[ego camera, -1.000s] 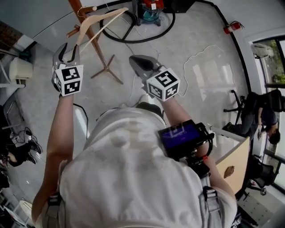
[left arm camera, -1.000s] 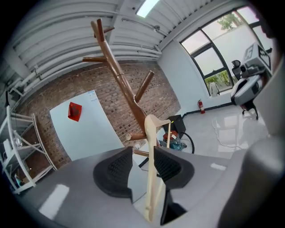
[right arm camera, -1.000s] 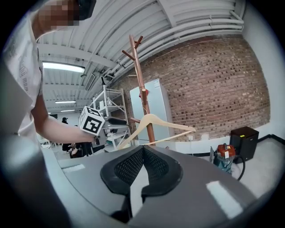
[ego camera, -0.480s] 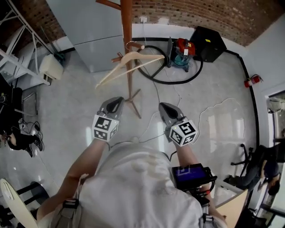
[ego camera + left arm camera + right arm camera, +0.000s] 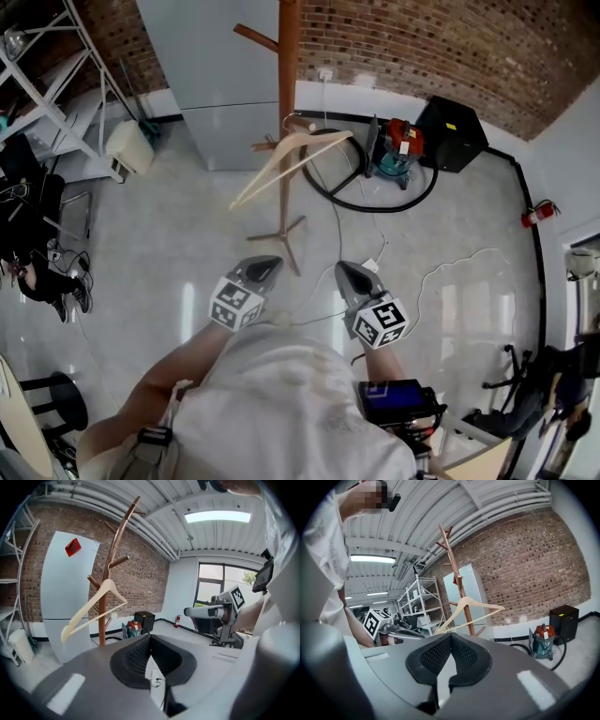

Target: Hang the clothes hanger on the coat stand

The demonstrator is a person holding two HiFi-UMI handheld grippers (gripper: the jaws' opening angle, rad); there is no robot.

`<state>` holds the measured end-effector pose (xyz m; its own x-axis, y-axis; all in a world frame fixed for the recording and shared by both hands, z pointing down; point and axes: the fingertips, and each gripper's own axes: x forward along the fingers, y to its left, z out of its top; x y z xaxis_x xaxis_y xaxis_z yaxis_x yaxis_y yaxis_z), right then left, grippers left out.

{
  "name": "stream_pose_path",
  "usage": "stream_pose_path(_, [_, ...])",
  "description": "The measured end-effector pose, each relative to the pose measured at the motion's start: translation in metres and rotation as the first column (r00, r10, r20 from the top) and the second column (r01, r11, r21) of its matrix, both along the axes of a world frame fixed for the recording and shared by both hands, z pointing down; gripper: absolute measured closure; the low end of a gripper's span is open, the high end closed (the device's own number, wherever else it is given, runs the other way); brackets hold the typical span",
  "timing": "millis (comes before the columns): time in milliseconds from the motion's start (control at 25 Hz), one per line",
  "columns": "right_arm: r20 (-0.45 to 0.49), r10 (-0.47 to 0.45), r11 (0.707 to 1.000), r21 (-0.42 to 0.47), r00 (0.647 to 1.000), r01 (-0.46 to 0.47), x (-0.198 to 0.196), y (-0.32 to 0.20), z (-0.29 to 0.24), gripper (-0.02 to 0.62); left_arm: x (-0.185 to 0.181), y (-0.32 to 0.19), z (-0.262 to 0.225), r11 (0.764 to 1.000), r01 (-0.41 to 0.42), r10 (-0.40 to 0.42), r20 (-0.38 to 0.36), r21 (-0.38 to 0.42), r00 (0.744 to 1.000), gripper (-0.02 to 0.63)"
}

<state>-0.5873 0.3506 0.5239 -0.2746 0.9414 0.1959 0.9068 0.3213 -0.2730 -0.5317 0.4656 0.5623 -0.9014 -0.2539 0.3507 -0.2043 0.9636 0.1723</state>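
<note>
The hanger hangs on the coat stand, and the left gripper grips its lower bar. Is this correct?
The hanger does hang on the coat stand, but the left gripper grips nothing: the left gripper view shows its jaws shut and empty.

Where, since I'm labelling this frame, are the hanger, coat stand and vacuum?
hanger (image 5: 80, 612), left gripper view, on its sloping left arm.
coat stand (image 5: 287, 84), head view, on the upright wooden pole.
vacuum (image 5: 400, 141), head view, on its red top.
</note>
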Motion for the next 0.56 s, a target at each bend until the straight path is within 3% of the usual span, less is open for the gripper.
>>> stream_pose_path(560, [-0.018,0.018,1.000,-0.022,1.000,-0.018,0.019,-0.057,0.004,0.581,0.004,-0.065,-0.009,0.998,-0.057,0.057,0.006,-0.002,0.998,0.604])
